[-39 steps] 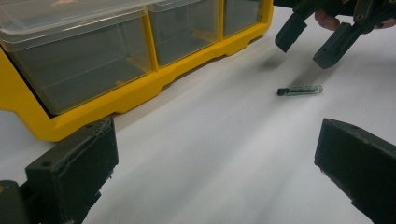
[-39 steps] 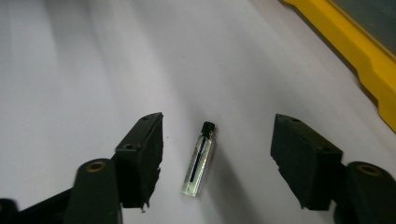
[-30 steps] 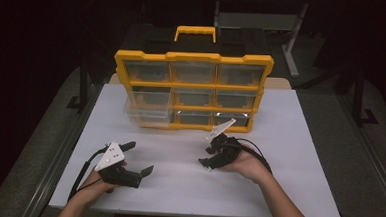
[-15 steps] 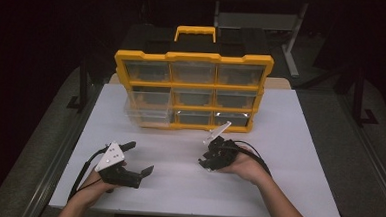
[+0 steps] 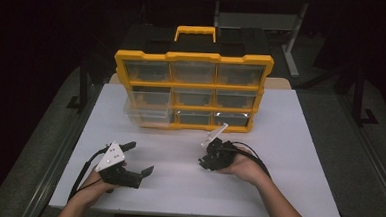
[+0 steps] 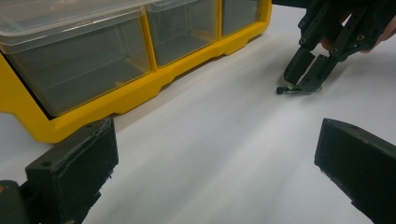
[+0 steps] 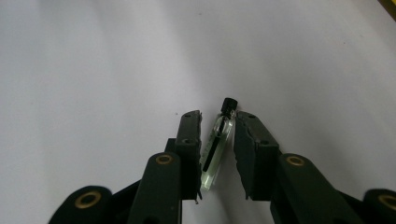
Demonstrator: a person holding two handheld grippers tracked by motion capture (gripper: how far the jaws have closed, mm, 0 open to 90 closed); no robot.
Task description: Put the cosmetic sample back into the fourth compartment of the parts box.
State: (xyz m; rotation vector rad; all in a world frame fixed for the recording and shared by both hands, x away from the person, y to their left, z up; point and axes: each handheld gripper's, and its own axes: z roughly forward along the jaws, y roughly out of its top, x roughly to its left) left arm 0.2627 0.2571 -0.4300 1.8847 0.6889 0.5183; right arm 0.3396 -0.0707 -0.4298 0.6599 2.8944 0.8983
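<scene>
Dim lab or workshop-style recording setup: white worktop [image 5: 289, 143] on a metal frame, yellow parts organizer [image 5: 192, 91] with clear drawers, dark floor, metal stand legs [image 5: 289, 48] behind.

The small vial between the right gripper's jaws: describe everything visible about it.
The vial is a slim clear tube, glass or plastic, with a black cap and a dark stem inside. It lies flat on the white table, cap pointing away from the right gripper, whose jaws have just been closing around it; one jaw looks against it, with a slight gap at the other.
</scene>
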